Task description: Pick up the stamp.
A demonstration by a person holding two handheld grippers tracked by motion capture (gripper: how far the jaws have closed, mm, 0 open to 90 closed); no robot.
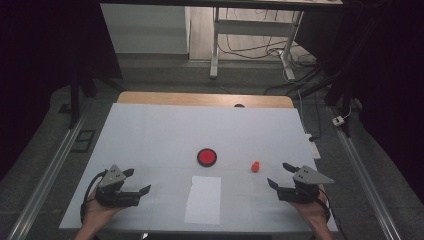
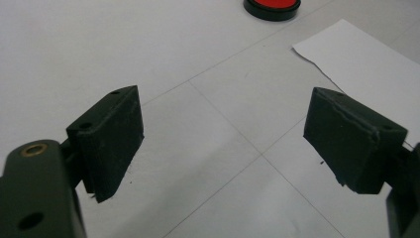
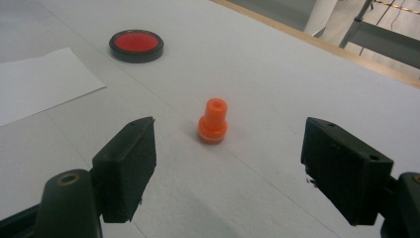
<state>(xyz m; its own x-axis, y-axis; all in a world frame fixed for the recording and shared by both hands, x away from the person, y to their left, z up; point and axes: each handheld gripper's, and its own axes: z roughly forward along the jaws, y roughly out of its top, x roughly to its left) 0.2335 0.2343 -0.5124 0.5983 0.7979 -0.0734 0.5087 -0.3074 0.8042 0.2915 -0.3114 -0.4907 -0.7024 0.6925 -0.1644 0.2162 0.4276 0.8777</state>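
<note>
Right gripper view puts the work plainly in front of me: the right gripper (image 3: pixel 225 168) hangs low over the white table (image 3: pixel 277 64) with its 2 black jaws spread wide and nothing between them, and the small orange stamp (image 3: pixel 213 122) stands upright just ahead, roughly centred in the gap but not yet inside it. To my eye the step in hand is picking that stamp up, so I would ease the gripper straight forward, keep it level, and close only once the pads flank the narrower upper neck above the wider base, since a push on 1 side would likely tip so light a piece. Across the table, the left gripper (image 1: pixel 134 181) is likewise spread and empty, resting by the near left edge; it could steady the white sheet of paper (image 1: pixel 203 199) lying between the 2 hands. Farther off sits the round red ink pad (image 1: pixel 206 157) in its black rim, well apart from the stamp.
</note>
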